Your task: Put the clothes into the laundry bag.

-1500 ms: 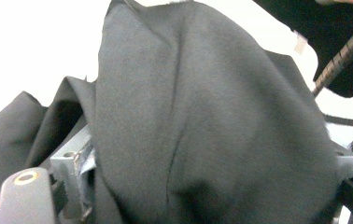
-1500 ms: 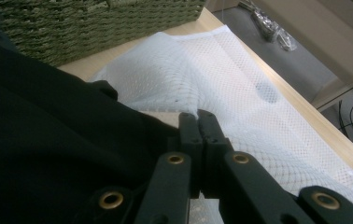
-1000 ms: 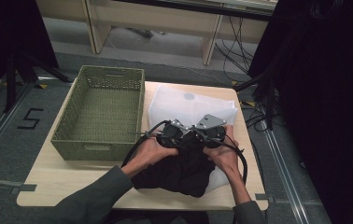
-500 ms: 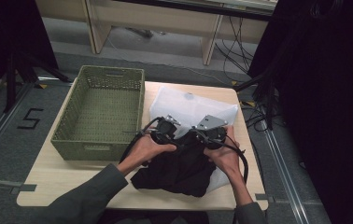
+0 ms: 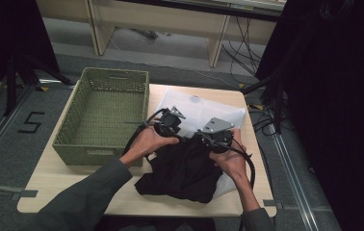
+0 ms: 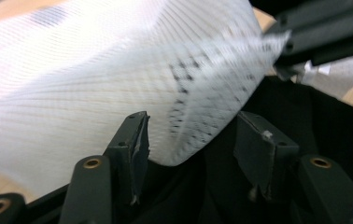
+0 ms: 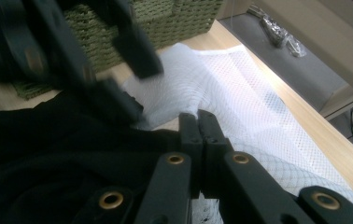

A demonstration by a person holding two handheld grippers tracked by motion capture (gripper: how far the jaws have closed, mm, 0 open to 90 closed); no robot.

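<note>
High view: black garment lies on the table, long axis toward the white mesh bag; green basket holds nothing. Left gripper view: left gripper gapes over the bag's edge. Right gripper view: right gripper pinches the mesh.

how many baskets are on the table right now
1. The green woven basket sits on the left side of the table, beside the white mesh bag and the black garment. Its near corner also appears in the right gripper view.
</note>
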